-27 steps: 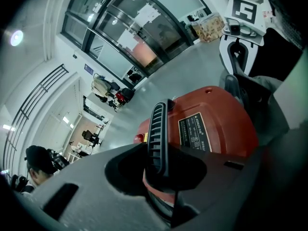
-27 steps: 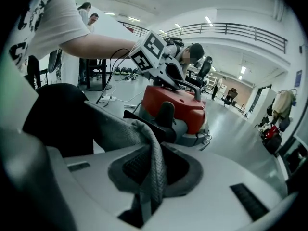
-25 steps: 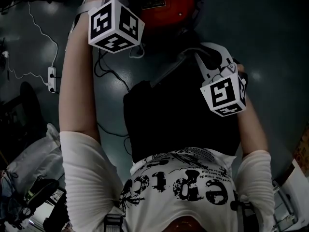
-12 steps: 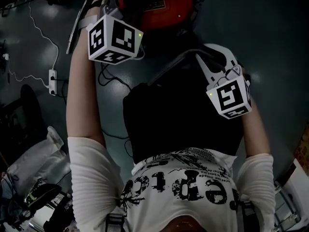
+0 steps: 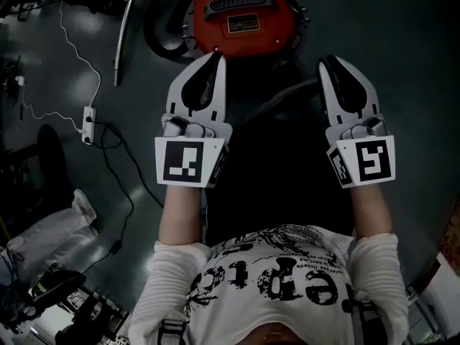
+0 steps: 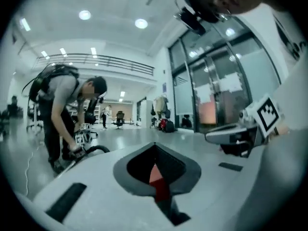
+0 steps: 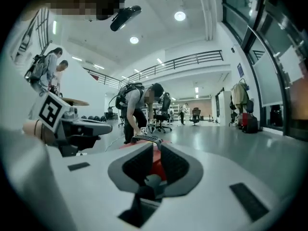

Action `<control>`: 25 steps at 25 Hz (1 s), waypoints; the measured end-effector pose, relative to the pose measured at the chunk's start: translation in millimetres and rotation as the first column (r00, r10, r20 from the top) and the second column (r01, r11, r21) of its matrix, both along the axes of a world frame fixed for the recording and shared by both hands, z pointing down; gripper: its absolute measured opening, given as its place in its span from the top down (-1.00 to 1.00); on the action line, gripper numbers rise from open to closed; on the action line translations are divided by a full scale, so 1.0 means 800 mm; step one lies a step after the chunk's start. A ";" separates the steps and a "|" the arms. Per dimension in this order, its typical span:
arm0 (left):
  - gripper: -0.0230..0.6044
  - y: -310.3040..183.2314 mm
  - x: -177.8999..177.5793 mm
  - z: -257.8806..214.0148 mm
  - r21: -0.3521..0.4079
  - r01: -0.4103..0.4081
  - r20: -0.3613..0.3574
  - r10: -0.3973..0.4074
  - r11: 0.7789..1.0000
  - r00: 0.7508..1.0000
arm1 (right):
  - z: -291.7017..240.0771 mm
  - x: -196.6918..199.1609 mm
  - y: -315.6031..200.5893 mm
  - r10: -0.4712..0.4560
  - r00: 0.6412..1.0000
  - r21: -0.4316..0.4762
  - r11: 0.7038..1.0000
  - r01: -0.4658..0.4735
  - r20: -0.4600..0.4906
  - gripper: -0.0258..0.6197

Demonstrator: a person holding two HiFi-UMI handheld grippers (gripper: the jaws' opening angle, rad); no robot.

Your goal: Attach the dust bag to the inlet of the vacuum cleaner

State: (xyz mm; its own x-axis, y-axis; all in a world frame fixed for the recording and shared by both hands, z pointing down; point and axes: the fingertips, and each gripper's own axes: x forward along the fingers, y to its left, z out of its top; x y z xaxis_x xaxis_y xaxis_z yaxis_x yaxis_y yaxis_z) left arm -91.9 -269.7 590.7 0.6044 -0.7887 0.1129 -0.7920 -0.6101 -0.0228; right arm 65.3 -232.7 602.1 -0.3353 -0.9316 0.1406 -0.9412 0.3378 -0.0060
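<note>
A: Head view first. Where is the vacuum cleaner [image 5: 244, 21]?
B: It is a red body on the grey floor [image 5: 402, 70], at the top of the view, with a black handle on top. A black hose [image 5: 159, 33] curls off its left side. The inlet and the dust bag cannot be made out in any view.

A: Left gripper [image 5: 217, 56]?
B: It is held up in front of the person, roughly level. The tips aim at the near edge of the vacuum cleaner and are apart from it. Its fingers [image 6: 137, 165] have just been closing. In the left gripper view they meet at the tip with nothing between them. A sliver of red shows through the hollow behind the tip.

A: Right gripper [image 5: 325, 61]?
B: It is beside the left one, well apart from it, on the same heading, with its tips just right of the red body. Its fingers [image 7: 136, 165] stand narrow, with a slim gap. The red vacuum cleaner shows through the gap, farther off. Nothing is gripped.

A: Surroundings?
B: A white power strip [image 5: 88, 116] lies with its cord on the floor at left. In the right gripper view, a person [image 7: 137, 107] with a backpack bends over farther down the hall.
</note>
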 end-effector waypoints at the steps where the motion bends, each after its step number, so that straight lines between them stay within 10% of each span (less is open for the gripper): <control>1: 0.91 0.004 -0.010 0.001 -0.027 0.046 -0.043 -0.047 0.999 0.998 | -0.002 -0.003 -0.002 0.010 1.000 0.008 1.000 -0.010 0.003 0.79; 10: 0.92 -0.036 -0.060 -0.100 -0.007 0.191 -0.041 -0.191 0.982 0.981 | -0.086 -0.032 -0.027 -0.030 0.999 -0.018 0.999 0.031 0.030 0.92; 25: 0.91 0.089 -0.044 -0.565 -0.070 0.198 -0.050 -0.202 0.978 0.978 | -0.554 0.005 0.058 0.085 0.988 -0.033 0.995 -0.090 -0.126 0.91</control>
